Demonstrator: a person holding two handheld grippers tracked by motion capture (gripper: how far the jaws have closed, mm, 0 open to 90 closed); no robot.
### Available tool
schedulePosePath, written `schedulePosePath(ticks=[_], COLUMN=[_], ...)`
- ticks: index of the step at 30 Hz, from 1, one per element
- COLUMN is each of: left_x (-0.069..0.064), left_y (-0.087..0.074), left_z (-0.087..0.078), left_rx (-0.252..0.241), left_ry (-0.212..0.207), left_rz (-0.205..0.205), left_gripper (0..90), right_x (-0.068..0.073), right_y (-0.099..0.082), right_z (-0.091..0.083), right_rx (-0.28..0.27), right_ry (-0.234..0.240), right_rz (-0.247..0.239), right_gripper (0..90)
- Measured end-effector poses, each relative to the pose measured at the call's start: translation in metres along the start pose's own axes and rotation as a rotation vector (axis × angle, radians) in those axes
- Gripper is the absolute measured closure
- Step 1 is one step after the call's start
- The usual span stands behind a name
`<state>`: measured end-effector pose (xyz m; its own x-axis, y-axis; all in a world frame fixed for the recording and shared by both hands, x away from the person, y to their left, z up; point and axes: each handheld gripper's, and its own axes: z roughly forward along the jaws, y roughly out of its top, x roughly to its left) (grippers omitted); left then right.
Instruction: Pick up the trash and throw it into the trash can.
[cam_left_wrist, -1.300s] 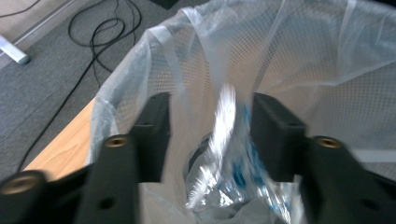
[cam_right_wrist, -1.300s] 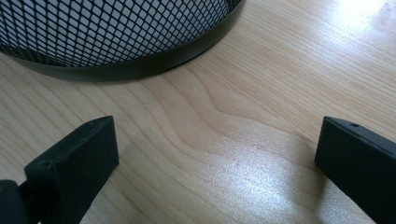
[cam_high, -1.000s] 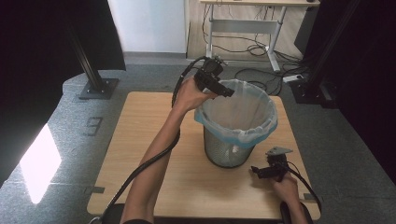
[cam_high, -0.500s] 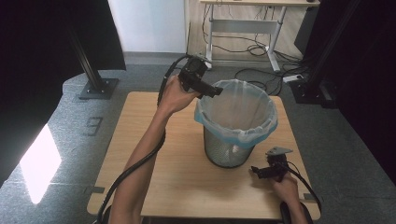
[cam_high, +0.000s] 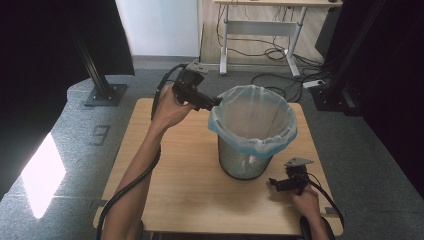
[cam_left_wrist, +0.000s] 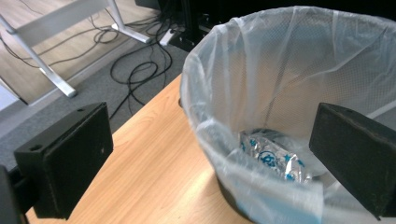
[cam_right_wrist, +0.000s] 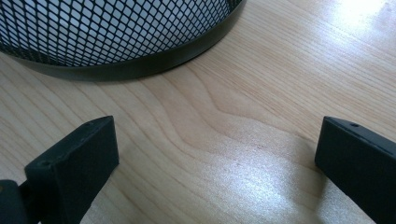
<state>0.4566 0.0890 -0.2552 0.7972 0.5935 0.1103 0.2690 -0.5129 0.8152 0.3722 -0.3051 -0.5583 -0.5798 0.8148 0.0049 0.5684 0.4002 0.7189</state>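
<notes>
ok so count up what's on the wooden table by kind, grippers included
black wire mesh bin: 1
translucent pale blue plastic bin liner: 1
crumpled silver foil wrapper with blue print, in the bin: 1
handheld black grippers, both with fingers apart: 2, left gripper and right gripper
total: 5
</notes>
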Motion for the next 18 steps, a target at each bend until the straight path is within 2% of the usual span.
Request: schedulePosePath(ticks=[7,13,14,15,16,18], left_x=[0.006,0.013,0.013,0.015,0.015,0.018], left_y=[-0.018,-0.043,-0.043,-0.051,-0.051,-0.063], left_z=[-0.013,-0.027,-0.027,-0.03,-0.03,-0.035], left_rx=[-0.015,-0.045,-0.045,-0.046,-0.046,-0.057], left_ry=[0.021,0.035,0.035,0.041,0.041,0.05], left_rz=[0.001,-0.032,-0.032,-0.039,-0.039,-0.051], left_gripper=[0.0,0.0,0.0,0.0,0.0,0.0], right_x=[0.0,0.0,0.0,0.001,0.001,0.001], right_y=[0.0,0.0,0.0,0.0,0.0,0.0], right_z=[0.0,0.0,0.0,0.0,0.0,0.0], right_rx=[0.002,0.001,0.001,0.001,0.001,0.001], right_ry=[-0.001,-0.001,-0.001,-0.001,-0.001,-0.001], right_rz=[-0.001,-0.001,-0.001,0.001,0.001,0.0], right_gripper=[0.0,0.0,0.0,0.0,0.0,0.0])
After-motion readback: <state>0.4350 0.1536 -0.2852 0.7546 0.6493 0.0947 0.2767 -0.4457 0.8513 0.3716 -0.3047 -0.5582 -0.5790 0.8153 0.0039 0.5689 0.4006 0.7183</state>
